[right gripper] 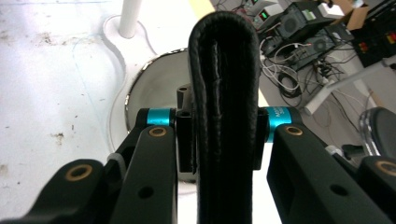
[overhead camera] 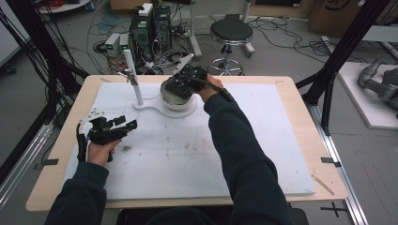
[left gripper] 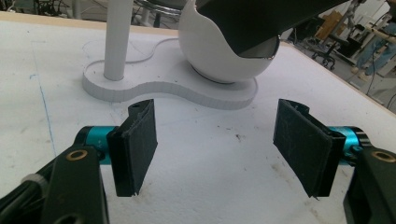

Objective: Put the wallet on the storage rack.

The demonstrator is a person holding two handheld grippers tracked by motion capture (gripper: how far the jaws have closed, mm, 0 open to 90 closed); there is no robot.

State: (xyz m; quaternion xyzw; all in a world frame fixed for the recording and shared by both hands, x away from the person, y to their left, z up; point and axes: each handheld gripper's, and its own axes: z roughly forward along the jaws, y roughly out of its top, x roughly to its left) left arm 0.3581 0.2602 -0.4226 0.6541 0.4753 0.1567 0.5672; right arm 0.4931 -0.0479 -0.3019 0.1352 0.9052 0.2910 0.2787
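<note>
Right gripper view: my right gripper (right gripper: 224,140) is clamped tight on a folded black leather strap (right gripper: 224,70), stitched along its smooth rounded edge, directly above the glossy white bowl (right gripper: 149,88). The bowl sits on a flat white curved base (left gripper: 187,88), beside the base's upright round post (left gripper: 116,37). My left gripper (left gripper: 219,149) hangs wide open and empty, well short of the bowl, over the rough, stained white mat (left gripper: 219,186).
</note>
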